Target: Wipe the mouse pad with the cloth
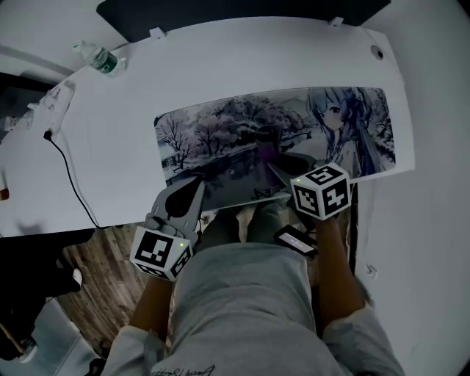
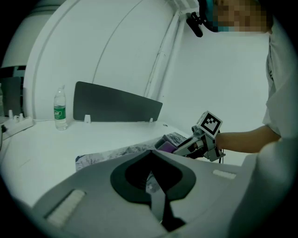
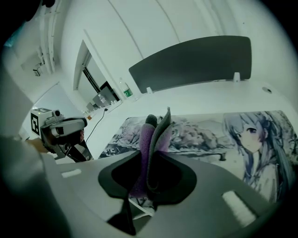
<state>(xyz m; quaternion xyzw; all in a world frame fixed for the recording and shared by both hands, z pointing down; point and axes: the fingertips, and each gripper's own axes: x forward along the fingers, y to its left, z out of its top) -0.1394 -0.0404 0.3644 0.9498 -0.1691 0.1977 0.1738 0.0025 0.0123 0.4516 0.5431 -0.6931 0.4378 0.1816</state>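
A long mouse pad (image 1: 220,132) printed with a snowy scene and an anime girl lies across the white desk (image 1: 110,147). My right gripper (image 1: 273,163) is over the pad's front middle, shut on a folded purple cloth (image 1: 264,150). In the right gripper view the cloth (image 3: 148,139) stands upright between the jaws above the pad (image 3: 200,132). My left gripper (image 1: 194,183) hovers at the pad's front left edge, its jaws together with nothing in them. The left gripper view shows the pad (image 2: 116,151), the cloth (image 2: 166,145) and the right gripper (image 2: 186,146) ahead to the right.
A water bottle (image 1: 99,59) stands at the desk's far left. A dark panel (image 1: 220,11) runs along the back edge. A black cable (image 1: 70,172) and a power strip (image 1: 51,103) lie at the left. The person's lap (image 1: 242,294) is below the desk's front edge.
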